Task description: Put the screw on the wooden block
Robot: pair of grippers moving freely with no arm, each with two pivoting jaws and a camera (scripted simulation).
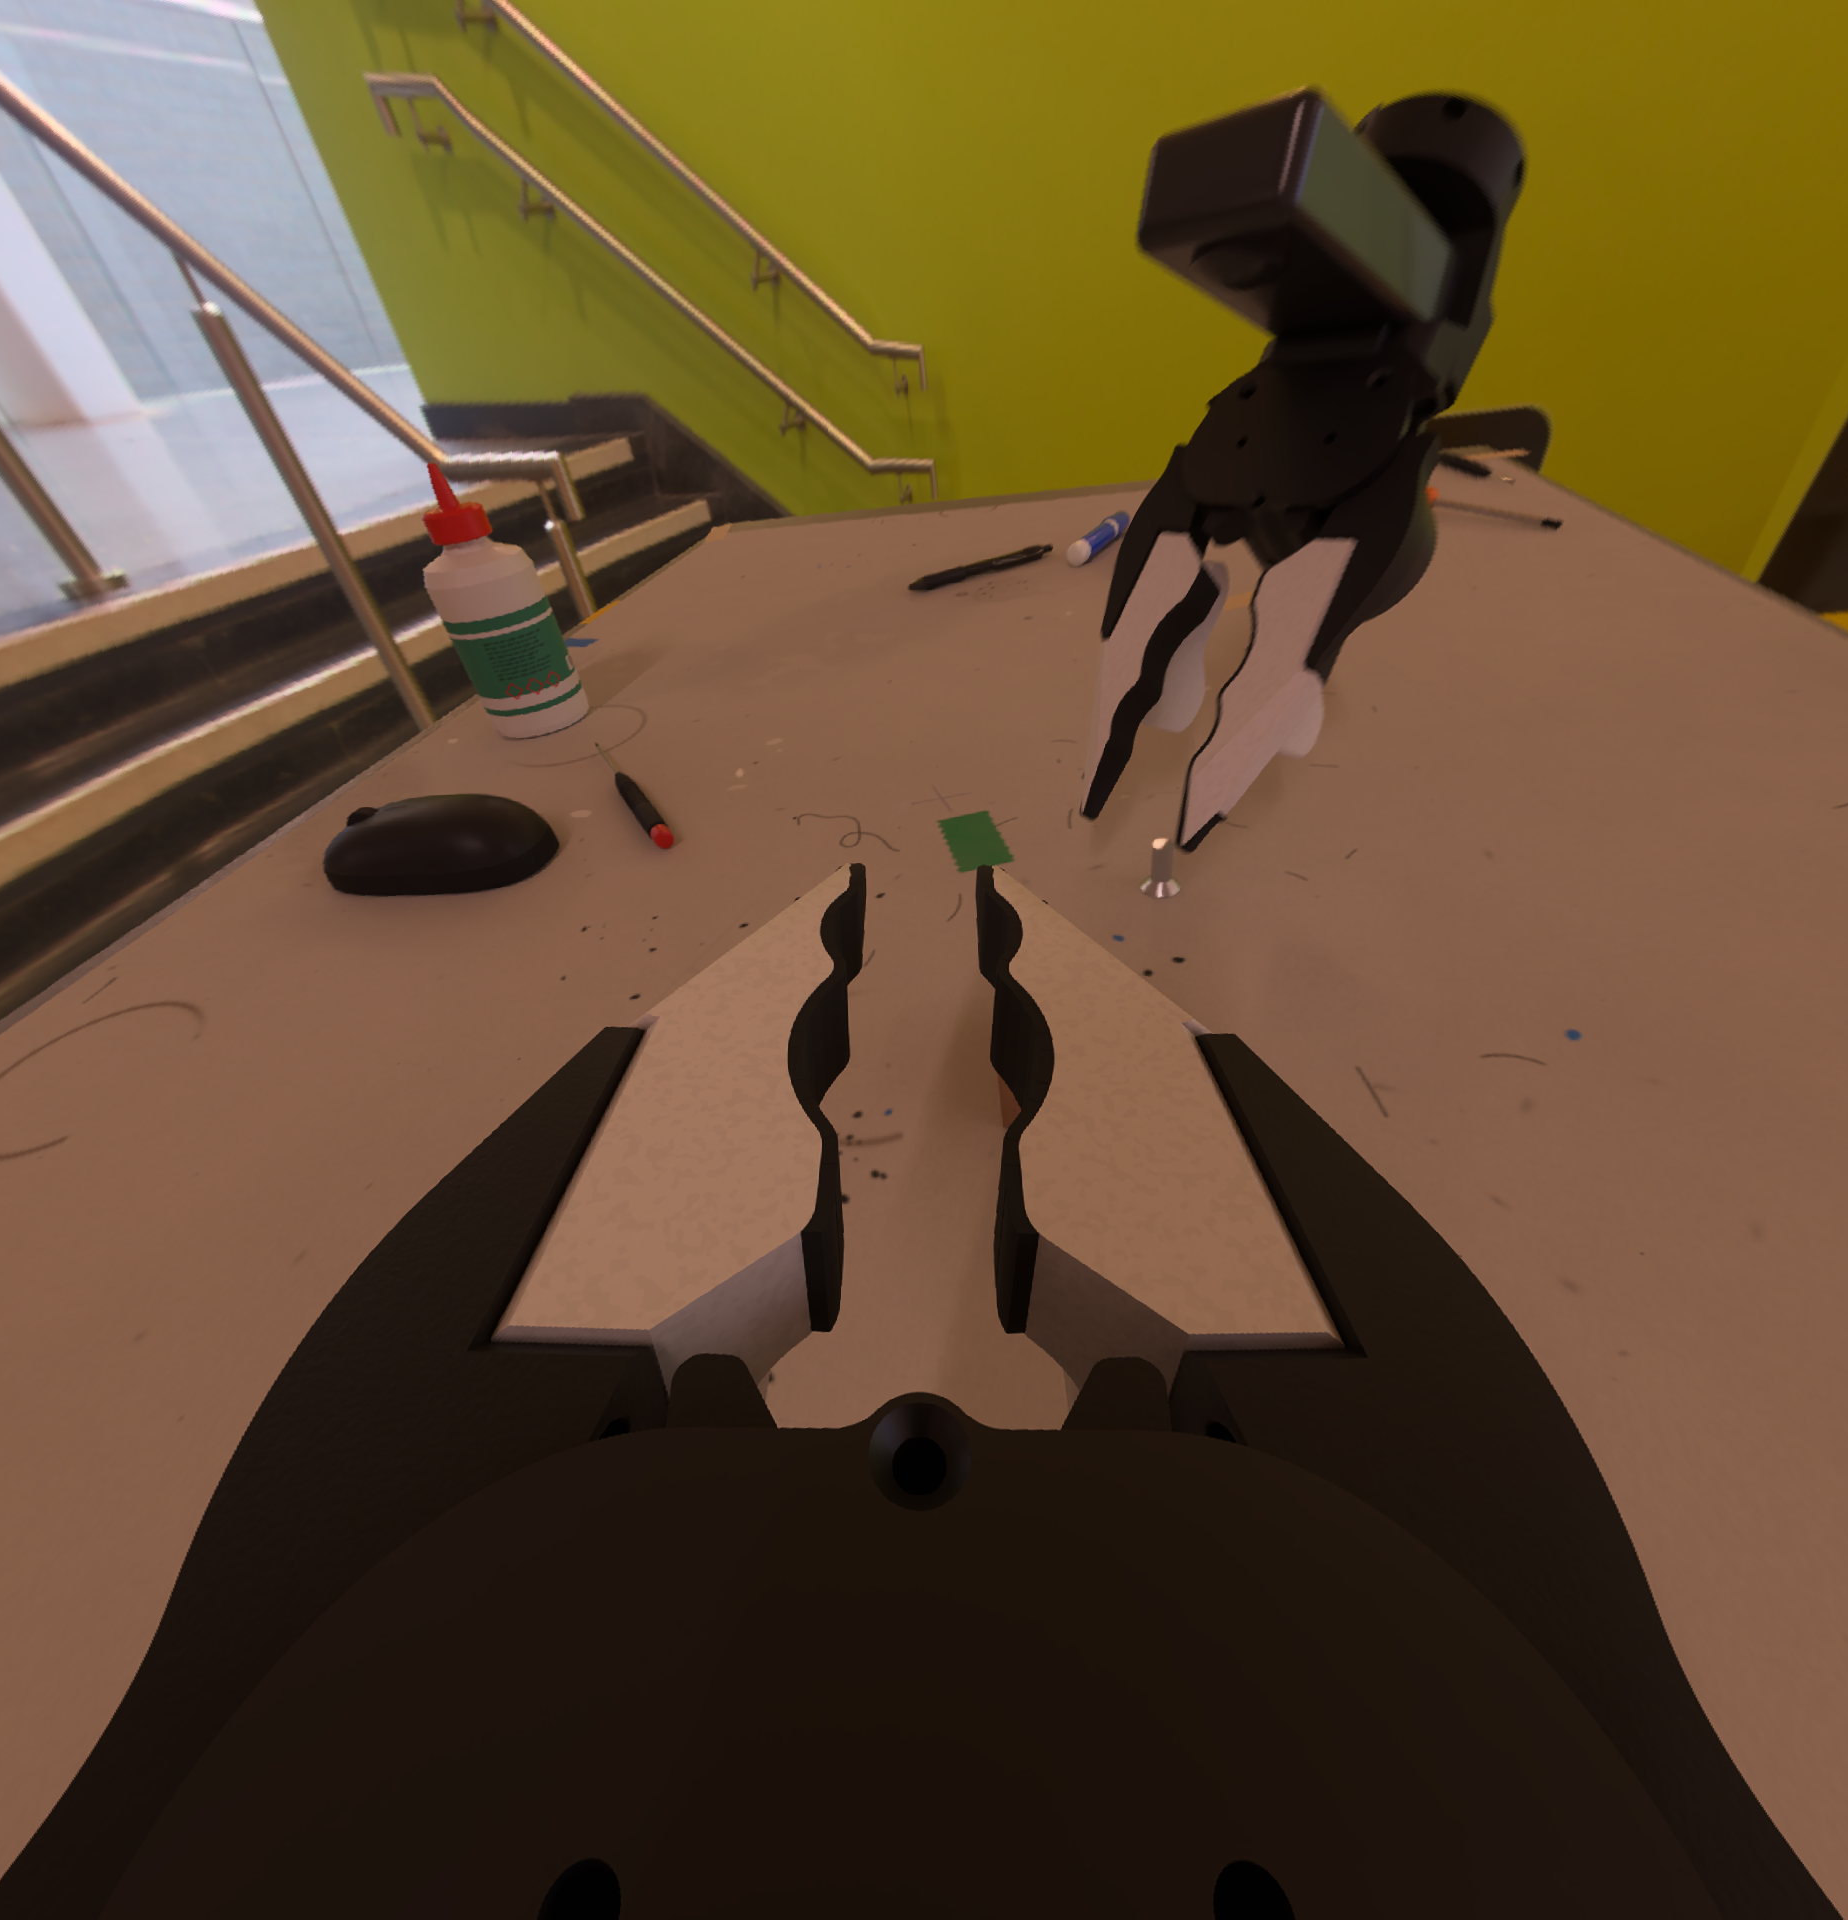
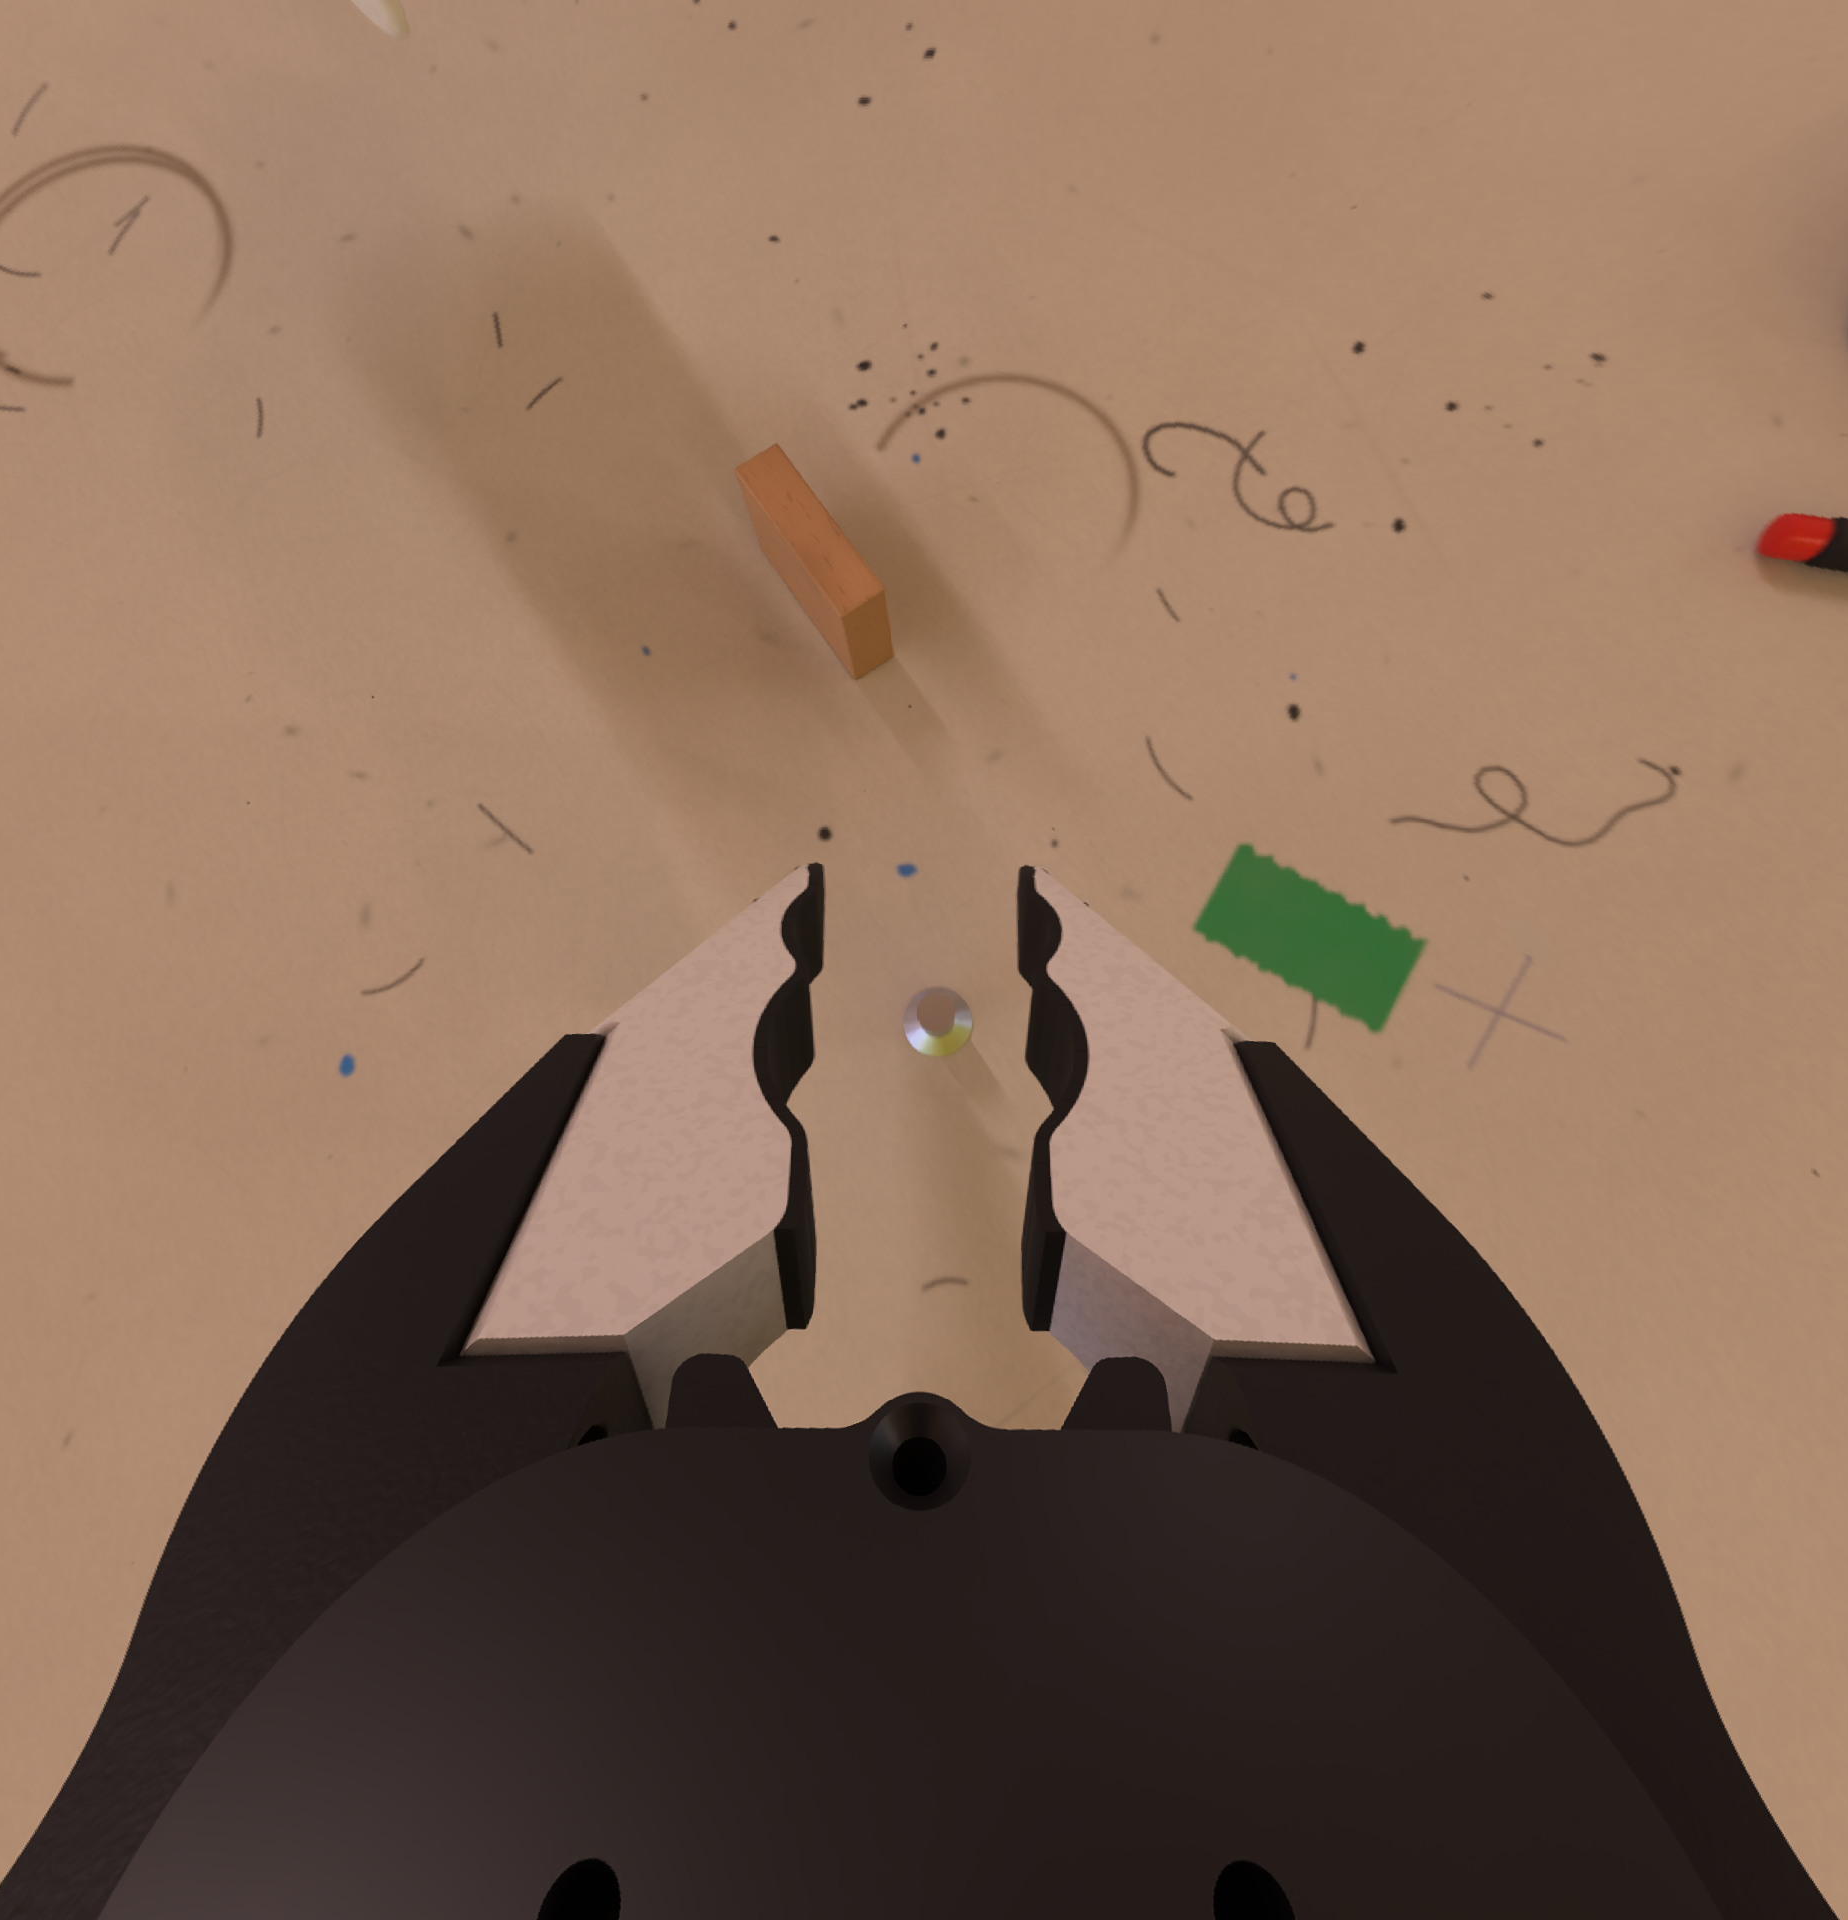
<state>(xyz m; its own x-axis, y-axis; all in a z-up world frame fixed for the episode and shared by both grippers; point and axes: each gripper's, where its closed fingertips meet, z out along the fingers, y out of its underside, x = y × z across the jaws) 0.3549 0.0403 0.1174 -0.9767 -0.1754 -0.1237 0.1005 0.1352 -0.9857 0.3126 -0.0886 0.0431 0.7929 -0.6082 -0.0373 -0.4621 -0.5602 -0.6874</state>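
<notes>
A small silver screw point(image 2: 938, 1023) stands head-down on the table, straight below my right gripper point(image 2: 920, 873), between its open fingers. In the left wrist view the screw point(image 1: 1159, 871) stands just under the right gripper's point(image 1: 1143, 826) tips, untouched. The wooden block point(image 2: 816, 561), a small orange-brown slab, lies flat a little beyond the screw. My left gripper point(image 1: 922, 878) is open and empty, hovering low over the table. Only a sliver of the block point(image 1: 1006, 1101) shows behind its right finger.
A green tape patch point(image 2: 1309, 935) lies right of the screw. A red-tipped screwdriver point(image 1: 645, 810), a black mouse point(image 1: 440, 844) and a glue bottle point(image 1: 504, 634) stand to the left. A pen point(image 1: 977, 568) and a blue marker point(image 1: 1096, 537) lie at the table's far side.
</notes>
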